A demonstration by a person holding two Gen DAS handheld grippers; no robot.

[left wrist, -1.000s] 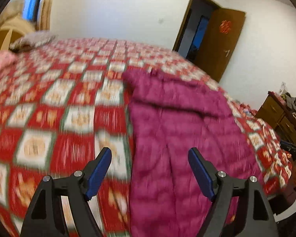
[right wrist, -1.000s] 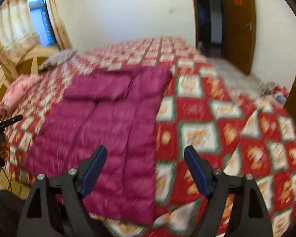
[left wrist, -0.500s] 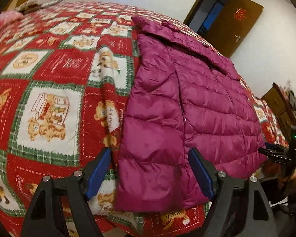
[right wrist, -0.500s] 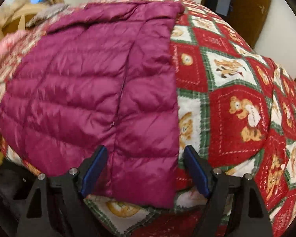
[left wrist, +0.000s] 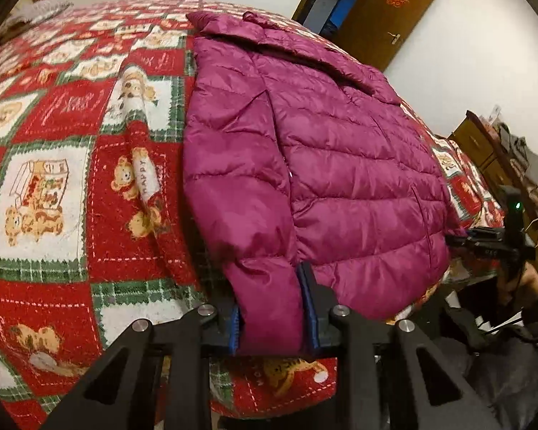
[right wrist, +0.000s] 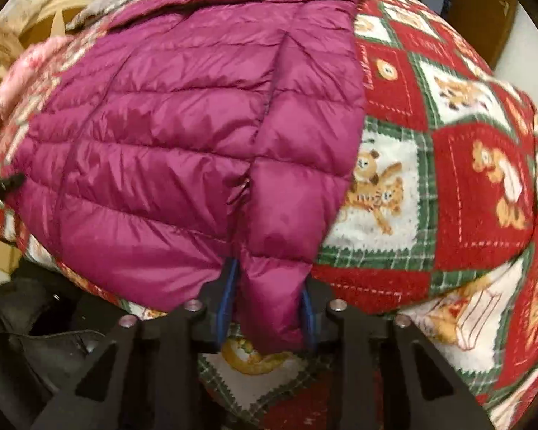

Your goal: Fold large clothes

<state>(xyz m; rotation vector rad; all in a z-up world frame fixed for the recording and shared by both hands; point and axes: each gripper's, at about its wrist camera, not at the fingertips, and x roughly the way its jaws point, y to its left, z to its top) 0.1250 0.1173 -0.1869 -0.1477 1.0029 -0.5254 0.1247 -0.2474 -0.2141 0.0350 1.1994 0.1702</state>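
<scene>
A magenta quilted puffer jacket (left wrist: 322,150) lies flat on the bed, collar at the far end, hem at the near edge. It also shows in the right wrist view (right wrist: 183,122). My left gripper (left wrist: 272,317) is shut on the jacket's near left hem corner. My right gripper (right wrist: 267,308) is shut on the near right hem corner. The right gripper's tips (left wrist: 484,242) show at the jacket's right edge in the left wrist view.
The bed carries a red, green and white bear-print quilt (left wrist: 71,150), also in the right wrist view (right wrist: 448,179). A brown door (left wrist: 387,14) stands open behind. A wooden dresser (left wrist: 484,150) is at the right. A pink pillow (right wrist: 25,71) and wooden headboard (right wrist: 36,25) lie far left.
Both grippers came down and forward to the near edge of the bed. Each closed from wide open onto a hem corner of the jacket.
</scene>
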